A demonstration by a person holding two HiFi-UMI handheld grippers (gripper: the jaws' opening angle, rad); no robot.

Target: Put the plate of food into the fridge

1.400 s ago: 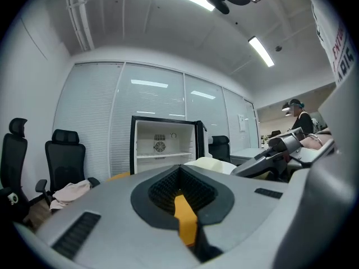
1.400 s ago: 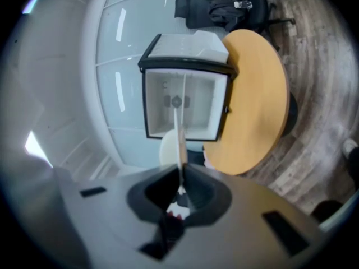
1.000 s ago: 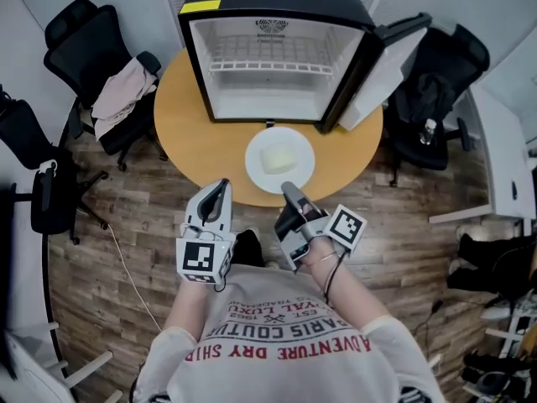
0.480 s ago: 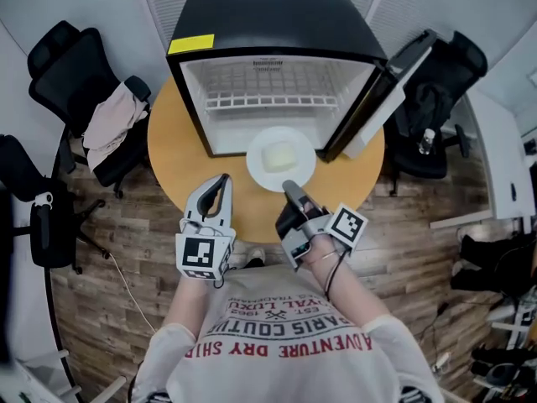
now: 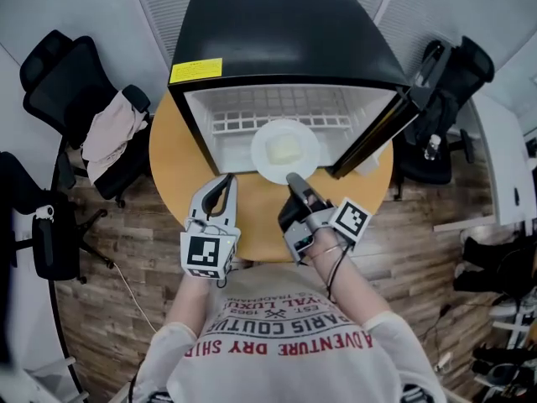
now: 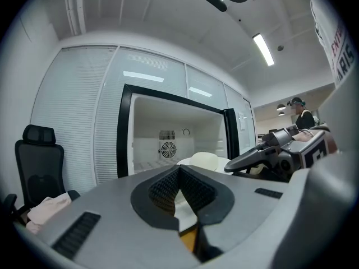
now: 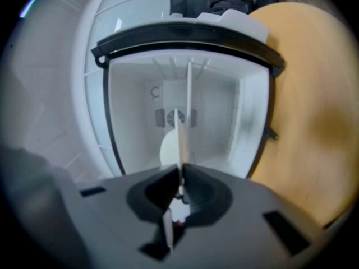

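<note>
A white plate (image 5: 267,164) carrying a pale block of food (image 5: 285,149) hangs level at the mouth of the open black mini fridge (image 5: 277,32), in front of its wire shelf. My right gripper (image 5: 294,179) is shut on the plate's near rim. In the right gripper view the plate (image 7: 180,139) shows edge-on between the jaws, with the white fridge interior (image 7: 213,111) behind. My left gripper (image 5: 225,179) is shut and empty, over the table to the left of the plate. From the left gripper view the plate (image 6: 205,160) sits before the fridge opening.
The fridge stands on a round wooden table (image 5: 180,175). Its door (image 5: 377,133) swings open to the right. A black chair with clothes (image 5: 109,133) stands at the left, another chair (image 5: 445,82) at the right. A person stands far off in the left gripper view.
The plate has left the tabletop and travelled forward to the fridge opening in my right gripper. My left gripper moved forward a little alongside it, still shut.
</note>
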